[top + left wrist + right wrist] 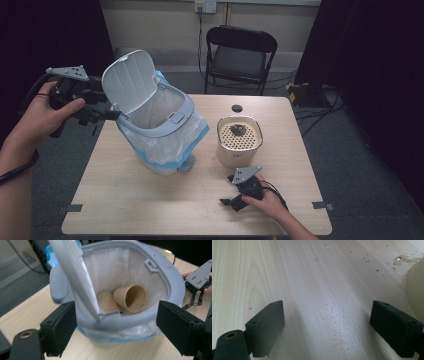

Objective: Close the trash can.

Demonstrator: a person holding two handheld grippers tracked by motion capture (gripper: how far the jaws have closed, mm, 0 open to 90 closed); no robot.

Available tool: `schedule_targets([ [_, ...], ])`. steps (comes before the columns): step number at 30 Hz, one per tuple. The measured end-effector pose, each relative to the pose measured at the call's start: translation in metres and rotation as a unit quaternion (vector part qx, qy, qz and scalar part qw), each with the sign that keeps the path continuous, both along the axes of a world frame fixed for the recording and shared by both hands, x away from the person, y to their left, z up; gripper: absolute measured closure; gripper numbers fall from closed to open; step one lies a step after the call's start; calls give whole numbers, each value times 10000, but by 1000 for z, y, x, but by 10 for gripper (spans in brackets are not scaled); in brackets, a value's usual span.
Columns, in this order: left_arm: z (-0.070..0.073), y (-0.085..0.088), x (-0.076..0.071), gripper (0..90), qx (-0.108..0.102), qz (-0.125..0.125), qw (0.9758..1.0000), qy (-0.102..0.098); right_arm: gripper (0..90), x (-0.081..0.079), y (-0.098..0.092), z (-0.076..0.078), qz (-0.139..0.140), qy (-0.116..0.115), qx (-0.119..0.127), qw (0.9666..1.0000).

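A grey-blue bin (172, 117) with a white liner leans toward the table's left edge, its lid (129, 80) swung up. Two brown paper cups (131, 298) lie inside on the liner. My left gripper (109, 114) is at the bin's rim under the lid hinge. Its jaws stand wide apart (117, 315), and no pad presses on the bin (120, 322). My right gripper (232, 202) rests low at the table's front, in front of a cream container (239, 145). It is open (327, 317) with bare wood between its pads, and it also appears far off in the left gripper view (197, 292).
The cream container has a perforated lid with a dark lump (237, 130) on it. A small black disc (237, 108) lies behind it. Crumbs and a wet patch (402, 258) mark the table (150, 205). A black folding chair (240, 52) stands beyond the far edge.
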State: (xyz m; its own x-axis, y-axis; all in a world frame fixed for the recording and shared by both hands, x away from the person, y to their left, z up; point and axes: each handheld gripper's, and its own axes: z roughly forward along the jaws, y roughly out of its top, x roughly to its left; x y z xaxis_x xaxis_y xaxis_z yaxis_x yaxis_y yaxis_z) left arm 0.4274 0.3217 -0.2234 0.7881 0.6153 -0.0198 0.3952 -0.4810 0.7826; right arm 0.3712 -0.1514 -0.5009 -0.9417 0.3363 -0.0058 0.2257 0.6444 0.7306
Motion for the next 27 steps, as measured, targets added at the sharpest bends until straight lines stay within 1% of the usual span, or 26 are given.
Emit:
schedule_targets([
  [2,1,-2,1,164,-25,-10,10000,-31,118,0,0,0,-7,-2,2,10000],
  [3,2,-3,1,164,-51,-62,10000,-52,118,0,0,0,-7,-2,2,10000],
  [4,5,-7,1,147,-30,-35,9999,-98,114,0,0,0,-4,25,-8,10000],
  [7,8,-9,0,152,-23,-74,9999,-97,99,1,1,0,1,20,-25,10000],
  [8,12,-13,-3,153,-165,-204,9996,-142,91,1,2,0,7,37,-31,10000],
  [9,12,-13,-3,153,-165,-204,9996,-142,91,1,2,0,7,37,-31,10000],
  [10,15,-15,-5,155,-272,-304,9991,-140,75,1,3,0,17,29,-47,10000],
  [11,17,-19,-8,155,-314,-411,9986,-131,75,1,3,0,17,29,-47,10000],
  [12,19,-28,-11,154,-170,-490,9986,-98,63,1,4,0,21,42,-57,10000],
  [13,19,-28,-11,152,-170,-490,9986,-98,63,1,4,0,21,42,-57,10000],
  [15,20,-37,-13,151,-53,-511,9987,-21,56,2,5,-1,27,31,-65,10000],
  [16,21,-40,-14,151,-40,-549,9985,2,55,2,5,0,25,31,-73,10000],
  [17,21,-43,-14,154,-31,-536,9986,20,55,2,5,-1,32,35,-68,10000],
  [18,21,-47,-15,153,-53,-520,9986,5,55,2,5,-1,28,33,-70,10000],
  [22,23,-57,-14,152,-124,-517,9986,76,55,2,5,-1,29,38,-67,10000],
  [23,23,-59,-13,164,-77,-547,9984,93,55,2,5,-1,30,32,-69,10000],
  [24,24,-62,-13,202,-17,-584,9982,105,55,2,5,-1,28,36,-70,10000],
  [25,23,-63,-12,311,-18,-594,9981,142,55,2,5,-1,25,36,-71,10000],
  [27,22,-68,-9,485,-70,-503,9983,272,55,2,5,-1,28,38,-67,10000],
])
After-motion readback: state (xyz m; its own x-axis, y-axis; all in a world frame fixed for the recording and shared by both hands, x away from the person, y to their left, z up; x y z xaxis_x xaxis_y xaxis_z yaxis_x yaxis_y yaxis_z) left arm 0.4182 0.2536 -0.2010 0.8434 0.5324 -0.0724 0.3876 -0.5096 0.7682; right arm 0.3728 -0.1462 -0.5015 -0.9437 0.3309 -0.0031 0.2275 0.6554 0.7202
